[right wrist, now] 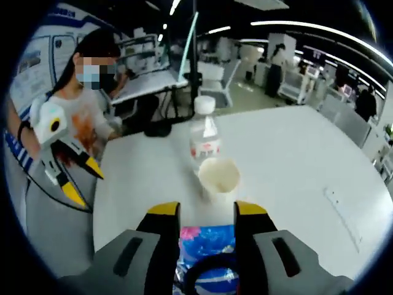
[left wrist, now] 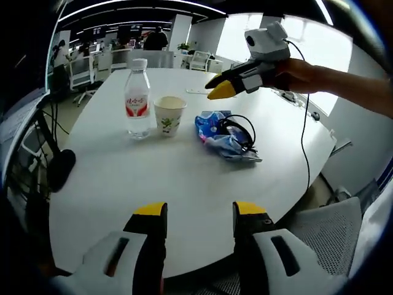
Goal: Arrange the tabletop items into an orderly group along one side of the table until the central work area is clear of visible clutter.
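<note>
Left gripper view, left to right. A dark pad-like object lies at the table's left edge. The white round table carries three items in a loose row near its middle: a clear water bottle with red label and white cap, upright; just to its right a paper cup, upright and apart from the bottle by a narrow gap; further right a crumpled blue wrapper with a black cable looped over it. The left gripper sits low over the near table edge, jaws parted wide, nothing between them. Upper right, the right gripper comes in held by a person's hand, yellow tips close together above the wrapper, clear of it; whether the tips meet, cannot tell from here.

Right gripper view, left to right. A person in a white top stands at the far table edge, holding the left gripper, its yellow tips spread apart and empty. Centre: the bottle stands behind the cup. The right gripper shows its jaws parted, the blue wrapper and cable loop lying between and below them; contact with the wrapper not discernible.
</note>
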`<action>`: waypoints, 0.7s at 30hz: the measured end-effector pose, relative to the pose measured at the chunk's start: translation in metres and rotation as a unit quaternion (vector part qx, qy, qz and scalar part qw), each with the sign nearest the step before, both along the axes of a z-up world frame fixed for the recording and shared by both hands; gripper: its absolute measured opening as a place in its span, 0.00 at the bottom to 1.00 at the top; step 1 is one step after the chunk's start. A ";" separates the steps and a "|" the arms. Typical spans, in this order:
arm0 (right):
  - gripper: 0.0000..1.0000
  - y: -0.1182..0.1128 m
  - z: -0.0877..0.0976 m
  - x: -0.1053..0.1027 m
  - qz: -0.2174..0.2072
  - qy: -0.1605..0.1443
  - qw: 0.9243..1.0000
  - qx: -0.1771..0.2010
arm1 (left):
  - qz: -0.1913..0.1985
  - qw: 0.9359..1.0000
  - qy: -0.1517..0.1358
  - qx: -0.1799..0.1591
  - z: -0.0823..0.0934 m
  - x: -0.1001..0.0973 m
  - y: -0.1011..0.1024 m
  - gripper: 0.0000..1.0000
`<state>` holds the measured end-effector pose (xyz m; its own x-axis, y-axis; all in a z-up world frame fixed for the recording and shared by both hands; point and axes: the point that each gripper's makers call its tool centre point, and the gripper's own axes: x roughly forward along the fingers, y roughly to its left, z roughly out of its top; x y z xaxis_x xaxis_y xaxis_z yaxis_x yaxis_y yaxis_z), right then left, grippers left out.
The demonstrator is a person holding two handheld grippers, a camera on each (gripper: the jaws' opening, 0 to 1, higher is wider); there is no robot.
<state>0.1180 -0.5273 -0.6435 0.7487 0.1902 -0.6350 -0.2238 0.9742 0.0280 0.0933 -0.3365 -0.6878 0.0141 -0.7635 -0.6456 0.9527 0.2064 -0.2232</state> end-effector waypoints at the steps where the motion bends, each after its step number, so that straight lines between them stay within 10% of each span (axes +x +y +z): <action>1: 0.32 -0.005 0.001 -0.007 -0.011 -0.002 1.000 0.007 | 0.000 1.000 0.000 -0.001 0.001 0.000 -0.001 0.42; 21: 0.32 -0.062 -0.007 -0.120 -0.135 -0.004 0.990 0.046 | -0.029 0.999 -0.026 -0.018 0.023 -0.006 -0.034 0.43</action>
